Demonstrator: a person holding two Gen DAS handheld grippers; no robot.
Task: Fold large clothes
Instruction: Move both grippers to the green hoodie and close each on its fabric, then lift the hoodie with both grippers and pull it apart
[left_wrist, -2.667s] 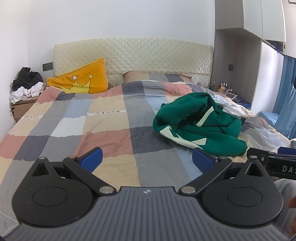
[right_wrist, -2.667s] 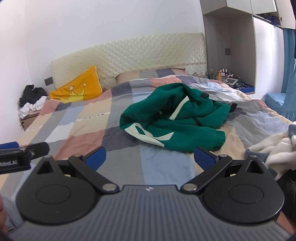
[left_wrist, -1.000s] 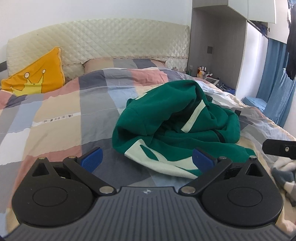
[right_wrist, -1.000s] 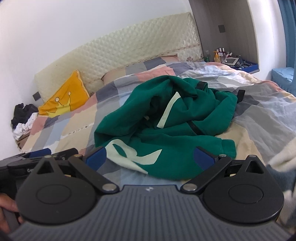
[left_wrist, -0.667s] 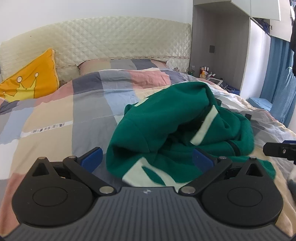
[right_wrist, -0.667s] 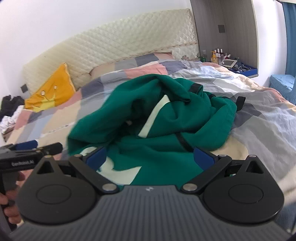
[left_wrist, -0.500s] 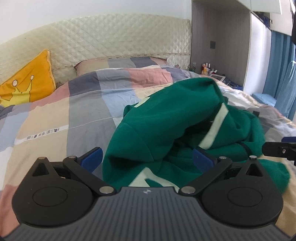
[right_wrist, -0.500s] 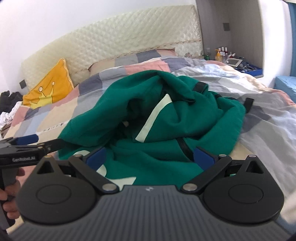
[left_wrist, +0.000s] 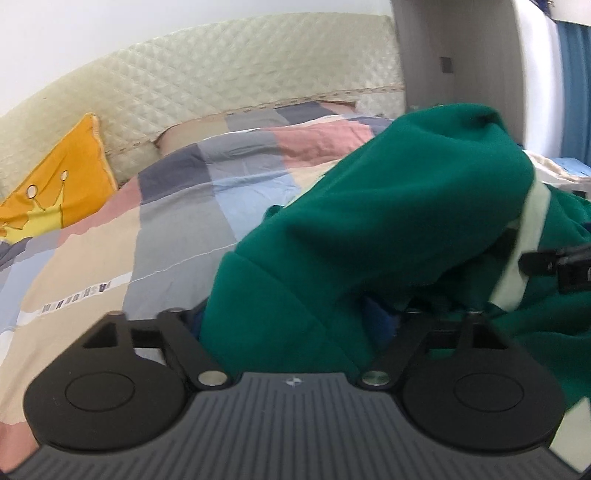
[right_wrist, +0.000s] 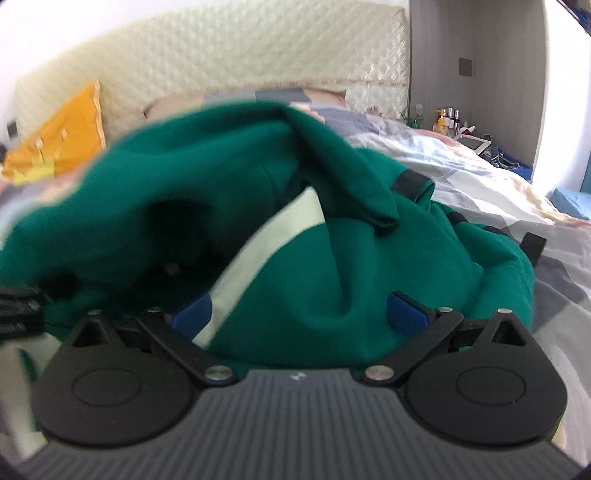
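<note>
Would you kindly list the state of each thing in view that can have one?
Green top: crumpled in a heap on the bed, not yet folded.
Left tool: closing, a fold of the top between its fingers.
Right tool: open, pushed into the top.
Quilt: spread flat over the bed, lightly creased.
Yellow cushion: propped against the headboard.

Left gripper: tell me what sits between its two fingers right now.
In the left wrist view, a fold of the green sweatshirt lies inside the closing left gripper.
</note>
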